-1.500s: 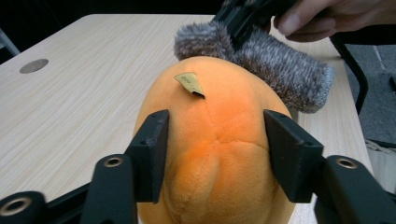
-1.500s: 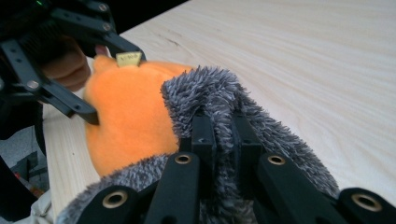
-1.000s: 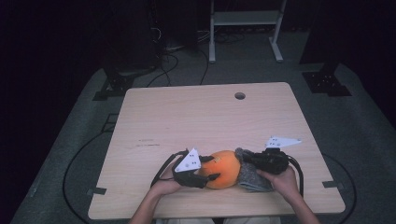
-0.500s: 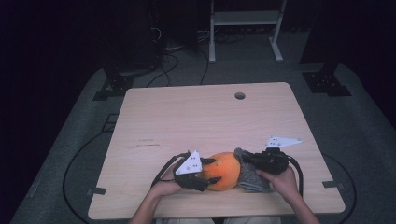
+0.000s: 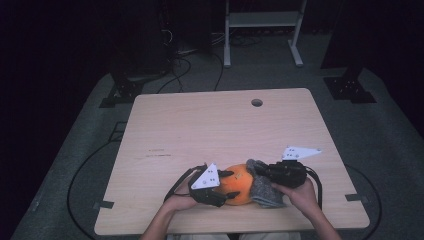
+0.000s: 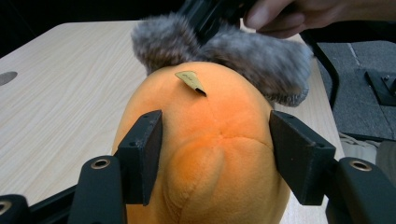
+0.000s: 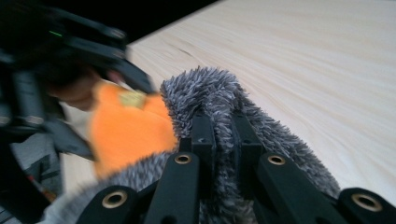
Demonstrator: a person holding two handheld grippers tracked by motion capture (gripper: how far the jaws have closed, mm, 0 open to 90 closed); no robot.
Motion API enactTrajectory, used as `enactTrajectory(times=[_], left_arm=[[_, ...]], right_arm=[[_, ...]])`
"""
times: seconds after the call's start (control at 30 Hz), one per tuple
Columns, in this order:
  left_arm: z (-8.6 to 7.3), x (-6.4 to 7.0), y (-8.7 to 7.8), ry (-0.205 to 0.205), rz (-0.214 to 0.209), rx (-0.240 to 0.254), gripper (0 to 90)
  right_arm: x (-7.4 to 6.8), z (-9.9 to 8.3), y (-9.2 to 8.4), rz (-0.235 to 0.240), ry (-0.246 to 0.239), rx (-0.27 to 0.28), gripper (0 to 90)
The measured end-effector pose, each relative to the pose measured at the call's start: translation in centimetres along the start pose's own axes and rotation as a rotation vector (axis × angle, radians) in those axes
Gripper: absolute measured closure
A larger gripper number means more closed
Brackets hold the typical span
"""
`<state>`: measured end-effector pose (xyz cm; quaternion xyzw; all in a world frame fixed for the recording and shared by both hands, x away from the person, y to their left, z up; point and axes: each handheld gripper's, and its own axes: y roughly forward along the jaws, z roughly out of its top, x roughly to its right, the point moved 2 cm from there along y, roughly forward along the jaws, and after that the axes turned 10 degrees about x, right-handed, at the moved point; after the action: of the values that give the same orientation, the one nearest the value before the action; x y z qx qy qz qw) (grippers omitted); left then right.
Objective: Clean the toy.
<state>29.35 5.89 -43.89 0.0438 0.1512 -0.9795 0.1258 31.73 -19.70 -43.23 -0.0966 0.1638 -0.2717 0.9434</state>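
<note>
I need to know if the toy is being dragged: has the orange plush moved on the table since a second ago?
No. The orange plush sits equally far from the table's near edge.

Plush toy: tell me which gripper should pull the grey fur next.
Right. The right gripper is already pinched shut on the grey fur, while the left gripper has just been opening, its jaws only straddling the orange plush toy, so it looks better suited to steadying.

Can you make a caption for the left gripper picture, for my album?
Left gripper jaws straddle the orange plush while the other gripper pinches its grey fur.
</note>
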Motion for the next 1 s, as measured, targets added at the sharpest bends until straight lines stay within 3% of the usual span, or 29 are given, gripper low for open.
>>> enactTrajectory(times=[0.1, 0.17, 0.23, 0.33, 0.4, 0.43, 0.53, 0.6, 0.67, 0.77, 1.0], left_arm=[[0.0, -0.1, -0.1, -0.004, -0.003, 0.005, 36.5], [-0.1, -0.1, -0.1, -0.005, -0.003, 0.004, 36.3], [-0.1, -0.2, -0.1, -0.005, -0.001, 0.006, 35.7], [0.0, -0.1, 0.1, -0.001, 0.002, 0.003, 35.4], [0.0, -0.1, 0.2, -0.003, 0.003, 0.004, 34.8], [0.0, -0.1, 0.2, -0.012, 0.009, 0.002, 33.3], [0.2, -0.6, 0.1, -0.041, 0.029, -0.034, 16.8], [-0.1, -0.9, 0.0, -0.073, 0.035, -0.045, 12.8], [-0.5, -0.9, 0.2, -0.078, 0.022, -0.044, 14.5], [-0.6, -0.8, 0.4, -0.059, 0.025, -0.034, 24.1], [-0.9, -0.9, 0.1, -0.064, 0.022, -0.028, 28.9]], right_arm=[[1.0, -0.5, -0.4, -0.058, 0.004, -0.037, 81.9], [1.2, -0.6, -0.8, -0.07, 0.013, -0.038, 81.9], [0.7, -0.1, -1.0, -0.05, 0.012, -0.007, 81.9], [-0.6, 0.8, -0.9, 0.022, 0.0, 0.047, 81.9], [-1.4, 1.0, -0.4, 0.038, -0.032, 0.035, 81.9], [-1.5, 0.9, -0.2, 0.027, -0.048, 0.02, 81.9], [-1.0, 0.3, 0.1, 0.02, -0.016, 0.012, 81.9], [-0.5, 0.2, -0.2, 0.009, -0.007, 0.015, 81.9], [-0.1, -0.1, -0.5, 0.011, 0.015, 0.016, 81.9], [0.5, -0.4, -0.6, 0.005, 0.036, 0.017, 81.9], [2.7, -1.9, -1.1, -0.125, 0.072, -0.065, 81.9]])
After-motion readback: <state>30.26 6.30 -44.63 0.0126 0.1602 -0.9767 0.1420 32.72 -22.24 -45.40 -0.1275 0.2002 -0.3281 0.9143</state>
